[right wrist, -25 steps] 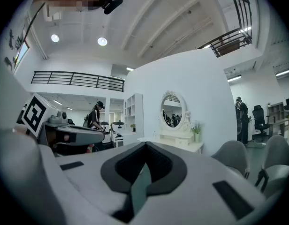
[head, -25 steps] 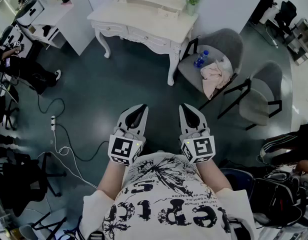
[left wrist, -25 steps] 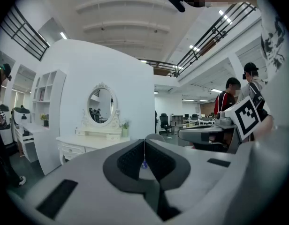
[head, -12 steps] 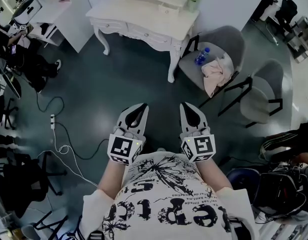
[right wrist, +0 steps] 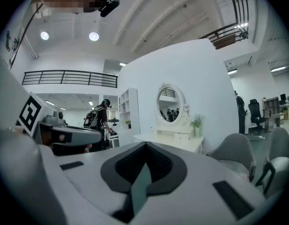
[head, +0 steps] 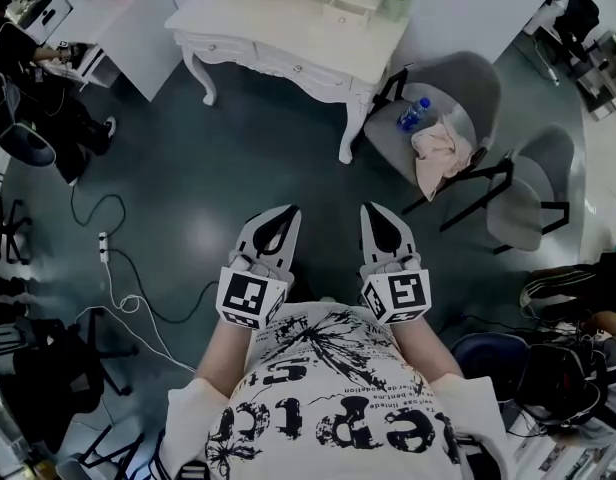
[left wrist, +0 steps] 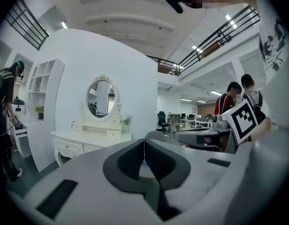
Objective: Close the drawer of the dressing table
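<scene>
The white dressing table (head: 288, 30) stands against the far wall, with an oval mirror (left wrist: 101, 97) on top. Its front drawers (head: 278, 63) look flush from here, and a small drawer at the mirror's base (head: 340, 15) seems to stick out a little. My left gripper (head: 284, 216) and right gripper (head: 372, 214) are held side by side in front of my body, well short of the table and pointing toward it. Both are shut with nothing between the jaws. The table also shows in the left gripper view (left wrist: 90, 137) and the right gripper view (right wrist: 170, 139).
A grey chair (head: 470, 80) with a blue bottle (head: 414, 114) and a pink cloth (head: 438, 156) stands right of the table, with a second grey chair (head: 533, 193) beyond it. A white shelf unit (head: 133, 23) is at the left. Cables and a power strip (head: 104, 248) lie on the dark floor. People stand at the far left.
The table and chairs have grown slightly larger and shifted in the head view as I step toward them. Both grippers stay shut and keep their place in front of my body.
</scene>
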A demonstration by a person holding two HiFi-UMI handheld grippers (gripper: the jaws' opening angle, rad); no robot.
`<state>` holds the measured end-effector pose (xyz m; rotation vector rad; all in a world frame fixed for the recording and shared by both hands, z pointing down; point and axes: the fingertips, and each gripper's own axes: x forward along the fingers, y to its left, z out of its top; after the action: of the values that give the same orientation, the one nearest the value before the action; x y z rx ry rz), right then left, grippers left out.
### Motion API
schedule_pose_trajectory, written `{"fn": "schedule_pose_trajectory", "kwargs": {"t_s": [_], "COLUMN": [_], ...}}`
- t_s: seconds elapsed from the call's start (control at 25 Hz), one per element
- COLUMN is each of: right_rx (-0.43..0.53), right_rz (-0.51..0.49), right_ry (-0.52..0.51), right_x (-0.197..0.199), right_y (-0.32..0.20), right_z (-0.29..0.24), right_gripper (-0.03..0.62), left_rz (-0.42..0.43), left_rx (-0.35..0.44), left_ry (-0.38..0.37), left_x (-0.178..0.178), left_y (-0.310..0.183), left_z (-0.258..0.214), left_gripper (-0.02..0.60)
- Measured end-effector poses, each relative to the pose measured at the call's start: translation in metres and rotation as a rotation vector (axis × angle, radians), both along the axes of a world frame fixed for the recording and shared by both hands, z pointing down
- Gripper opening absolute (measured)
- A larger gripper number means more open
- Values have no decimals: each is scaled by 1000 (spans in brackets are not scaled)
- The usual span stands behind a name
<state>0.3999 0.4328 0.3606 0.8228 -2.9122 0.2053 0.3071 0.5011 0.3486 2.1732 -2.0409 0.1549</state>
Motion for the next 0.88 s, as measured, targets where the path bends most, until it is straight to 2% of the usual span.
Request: {"fn": "schedule_pose_trajectory", "kwargs": {"t_s": [0.36,0.64,0.88], "right_rx": [-13,-9,8], "right_rz": [53,72,102], "right_ry": [45,53,48], "right_x": [-112,-202,-242], "right_y": [-67,-113,-153], "right_z": [10,-1,-1], "right_gripper": [17,17,17], "left_rz": [49,82,74], "left_rx": [-4,9,0], "left_ry": [11,-2,11], "left_x": [-124,-224,-271], "left_y": [-75,-128,-161], "left_z": [0,-18,-11], "left_gripper": [20,20,20]}}
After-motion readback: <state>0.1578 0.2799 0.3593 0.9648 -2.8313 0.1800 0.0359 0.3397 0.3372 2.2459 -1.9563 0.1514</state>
